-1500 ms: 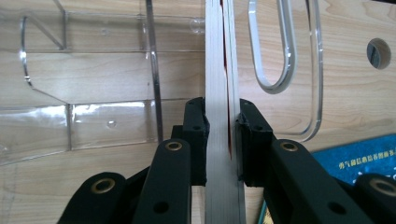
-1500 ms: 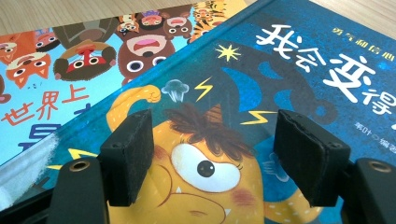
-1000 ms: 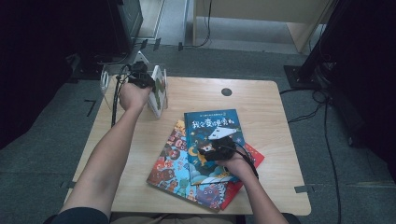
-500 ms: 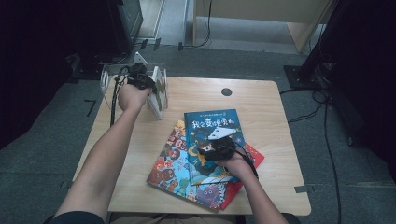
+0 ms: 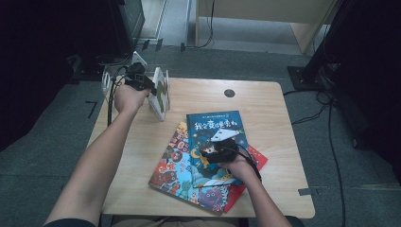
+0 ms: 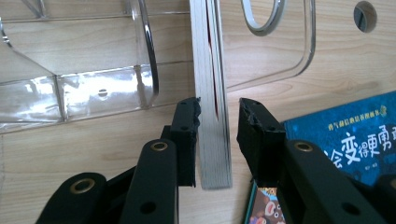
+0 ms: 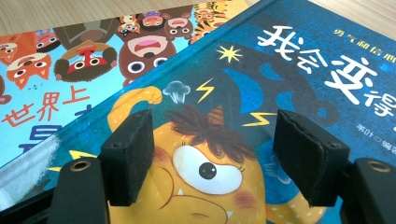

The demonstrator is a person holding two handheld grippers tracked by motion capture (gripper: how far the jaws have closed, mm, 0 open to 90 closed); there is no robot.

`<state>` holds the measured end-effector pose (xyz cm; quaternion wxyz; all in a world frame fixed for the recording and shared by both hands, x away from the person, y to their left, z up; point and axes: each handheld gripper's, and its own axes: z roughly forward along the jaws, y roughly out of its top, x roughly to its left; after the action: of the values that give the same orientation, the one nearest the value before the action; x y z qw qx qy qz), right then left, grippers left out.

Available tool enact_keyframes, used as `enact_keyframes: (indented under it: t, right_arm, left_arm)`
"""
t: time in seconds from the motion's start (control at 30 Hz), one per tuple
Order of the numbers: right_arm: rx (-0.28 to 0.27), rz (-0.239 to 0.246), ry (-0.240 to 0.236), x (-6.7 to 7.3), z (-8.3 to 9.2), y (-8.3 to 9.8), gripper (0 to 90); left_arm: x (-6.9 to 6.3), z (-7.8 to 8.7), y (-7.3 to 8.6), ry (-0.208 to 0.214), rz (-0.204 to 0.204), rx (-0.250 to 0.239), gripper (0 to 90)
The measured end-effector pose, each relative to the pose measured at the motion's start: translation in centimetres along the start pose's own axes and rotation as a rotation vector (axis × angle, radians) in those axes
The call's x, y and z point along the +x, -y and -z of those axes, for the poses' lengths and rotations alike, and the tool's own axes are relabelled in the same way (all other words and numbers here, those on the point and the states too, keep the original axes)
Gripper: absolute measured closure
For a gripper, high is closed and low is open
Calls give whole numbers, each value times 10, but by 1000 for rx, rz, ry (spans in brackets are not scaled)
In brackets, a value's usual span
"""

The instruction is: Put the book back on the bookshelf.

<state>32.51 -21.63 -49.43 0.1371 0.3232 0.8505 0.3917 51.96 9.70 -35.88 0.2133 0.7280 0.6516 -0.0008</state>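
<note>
upright book: a thin book (image 6: 212, 116) stands on edge in the clear acrylic rack (image 6: 107, 88) at the table's 10 o'clock corner; in the high view it (image 5: 160, 94) rises at 3 o'clock of the left hand; its long axis runs away from the gripper, toward 12 o'clock in the left gripper view
left gripper: the left gripper (image 6: 217, 126) straddles the book's near edge; jaws narrow but have just been opening; the left pad (image 6: 187, 135) lies against or just beside the cover, the right pad (image 6: 254, 130) stands clear with a gap; grip judged released
key relation: book sits dead centre between the fingers, spine line parallel to the jaws; a straight pull back toward 6 o'clock would clear it; any sideways drift could tip the book
right gripper: the right gripper (image 7: 212, 158) rests low over the blue book (image 7: 261, 93); jaws wide, nothing between the pads but the cover below
stack: blue book (image 5: 215, 142) tops two picture books (image 5: 177, 165) at the table's centre, toward 5 o'clock of the rack; right hand (image 5: 231, 163) is on it, so the right arm is nearer for the next pick
table: wooden table (image 5: 265, 104), bare at 1 o'clock
</note>
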Motion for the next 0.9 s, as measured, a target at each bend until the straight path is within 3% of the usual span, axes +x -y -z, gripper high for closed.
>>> enact_keyframes:
  t: [0.13, 0.43, 0.9]
  right_arm:
    - [-1, 0, 0, 0, 0, 0, 294]
    - [0, 0, 0, 0, 0, 0, 293]
    - [0, 0, 1, 0, 0, 0, 293]
  left_arm:
    - [2, 5, 3, -11, -12, 1, 673]
    - [11, 15, 10, 9, -17, -8, 671]
    - [23, 14, 22, 73, -12, -9, 656]
